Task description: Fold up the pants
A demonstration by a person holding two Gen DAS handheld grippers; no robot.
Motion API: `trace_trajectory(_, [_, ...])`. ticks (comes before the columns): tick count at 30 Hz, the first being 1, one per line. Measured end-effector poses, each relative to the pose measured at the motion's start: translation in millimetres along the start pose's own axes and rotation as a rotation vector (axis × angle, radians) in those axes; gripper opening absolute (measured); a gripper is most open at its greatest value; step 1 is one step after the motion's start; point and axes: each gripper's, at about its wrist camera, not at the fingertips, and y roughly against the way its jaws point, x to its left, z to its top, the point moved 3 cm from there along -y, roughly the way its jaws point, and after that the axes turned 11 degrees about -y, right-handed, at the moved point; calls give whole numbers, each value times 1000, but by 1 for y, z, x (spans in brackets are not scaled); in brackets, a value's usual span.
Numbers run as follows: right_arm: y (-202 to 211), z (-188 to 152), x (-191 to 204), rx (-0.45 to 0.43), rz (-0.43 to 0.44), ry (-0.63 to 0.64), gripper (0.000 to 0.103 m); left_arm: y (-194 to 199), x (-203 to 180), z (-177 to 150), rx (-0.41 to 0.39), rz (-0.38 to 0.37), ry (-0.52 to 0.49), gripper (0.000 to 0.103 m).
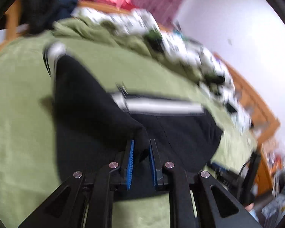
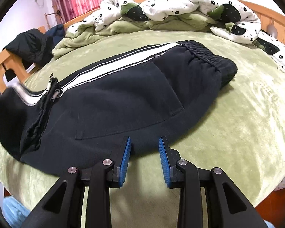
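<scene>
Green bed (image 2: 237, 123): pants (image 2: 123, 98) lengthwise across, waistband (image 2: 209, 57) far right.

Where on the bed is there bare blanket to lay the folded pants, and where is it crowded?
Bare green blanket lies right of the black pants, between the waistband and the bed's near edge. A narrower strip runs between the pants and the rumpled floral quilt. Along the headboard the quilt crowds it; a dark jacket fills the far left corner.
</scene>
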Motion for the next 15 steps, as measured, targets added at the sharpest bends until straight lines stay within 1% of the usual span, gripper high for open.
trace_trajectory(2, [4, -4, -2, -6, -13, 23, 31, -29, -4, -19, 95, -22, 14, 15])
trace_trajectory(4, [7, -8, -4, 1, -19, 45, 31, -42, 1, -34, 137, -74, 64, 14])
trace_trajectory(7, [9, -14, -3, 14, -14, 77, 31, -30, 13, -38, 140, -165, 126, 18])
trace_trajectory(9, [9, -16, 3, 21, -8, 101, 31, -15, 18, -39, 157, -220, 146, 27])
trace_trajectory(10, [8, -16, 7, 23, -1, 113, 31, -9, 21, -41, 159, -231, 142, 28])
trace_trajectory(11, [8, -16, 15, 26, 10, 122, 31, -1, 22, -45, 155, -220, 134, 32])
trace_trajectory(12, [7, -15, 21, 28, 26, 128, 31, 10, 27, -48, 147, -174, 115, 42])
trace_trajectory(14, [6, -13, 39, 36, 77, 129, 31, 22, 32, -56, 129, -99, 77, 51])
trace_trajectory(15, [6, -12, 49, 42, 103, 127, 31, 32, 37, -61, 119, -54, 55, 51])
